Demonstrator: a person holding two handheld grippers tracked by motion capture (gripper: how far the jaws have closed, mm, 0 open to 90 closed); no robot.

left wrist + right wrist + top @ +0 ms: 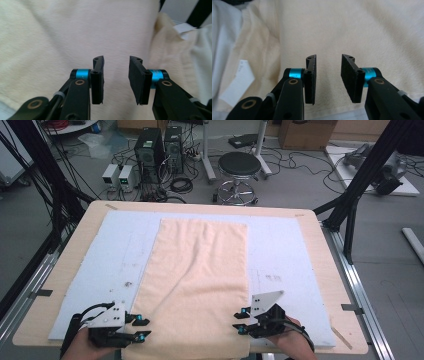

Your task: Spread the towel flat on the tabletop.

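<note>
**Both tools open at the near corners of the towel**

Hidden / cut off: the near edge of the cream towel runs off the bottom of the high view, so its front hem cannot be followed there. The person's hands are cropped at that same edge. In the left gripper view the towel's weave is blurred close to the lens. A white label lies on the towel's folded side edge in the right gripper view; any print on it is too soft to read.

Towel: lies flat and lengthwise on the pale blue mat that covers the wooden worktop, far edge short of the mat's far edge. Shallow creases fan toward its near end.

Left tool: at the towel's near left corner, jaws apart, nothing between them; the left gripper view shows towel cloth through the gap.

Right tool: at the towel's near right corner, jaws likewise spread and empty.

Whether either tool touches the cloth cannot be told.

Containers: none on the mat.
</note>
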